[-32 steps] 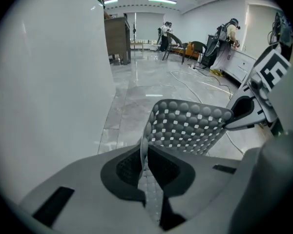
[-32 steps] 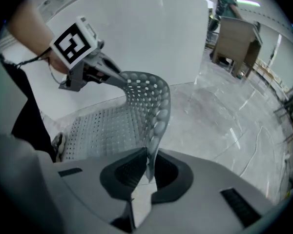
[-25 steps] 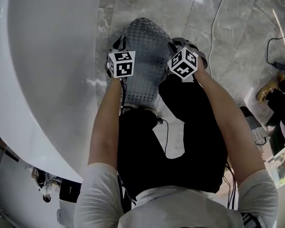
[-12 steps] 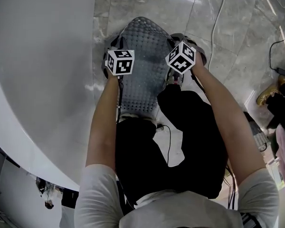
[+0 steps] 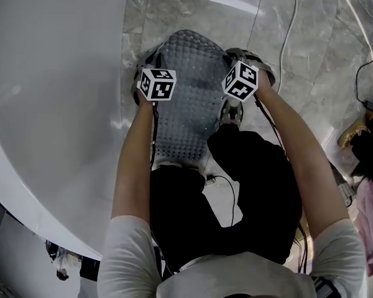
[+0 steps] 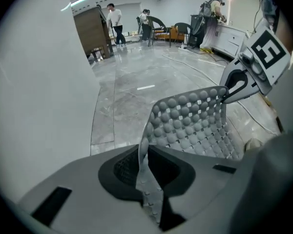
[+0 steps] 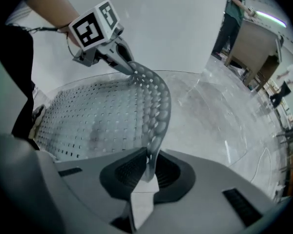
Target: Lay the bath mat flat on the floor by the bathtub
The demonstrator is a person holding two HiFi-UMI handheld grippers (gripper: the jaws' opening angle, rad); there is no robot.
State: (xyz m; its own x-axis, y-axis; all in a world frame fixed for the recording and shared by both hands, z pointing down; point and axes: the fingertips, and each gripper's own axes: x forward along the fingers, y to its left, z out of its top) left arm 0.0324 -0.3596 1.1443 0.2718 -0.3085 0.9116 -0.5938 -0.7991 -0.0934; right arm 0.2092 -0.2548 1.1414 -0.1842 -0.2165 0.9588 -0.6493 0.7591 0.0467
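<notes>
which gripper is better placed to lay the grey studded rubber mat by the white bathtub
Probably left: left gripper clamps the mat edge nearest the bathtub; right gripper holds the far edge.

I read no txt, brand or nr anywhere. Left cube (image 5: pixel 157 84) and right cube (image 5: pixel 240 81), either side of bath mat (image 5: pixel 189 85), show only b/w square markers.

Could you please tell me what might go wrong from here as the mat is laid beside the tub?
1. The left gripper and right gripper each pinch only a thin edge of the bath mat, so it might slip free.
2. The mat arches between them, so it could settle with a fold rather than flat.
3. Its left edge hangs close to the bathtub and may ride up the tub's side.
</notes>
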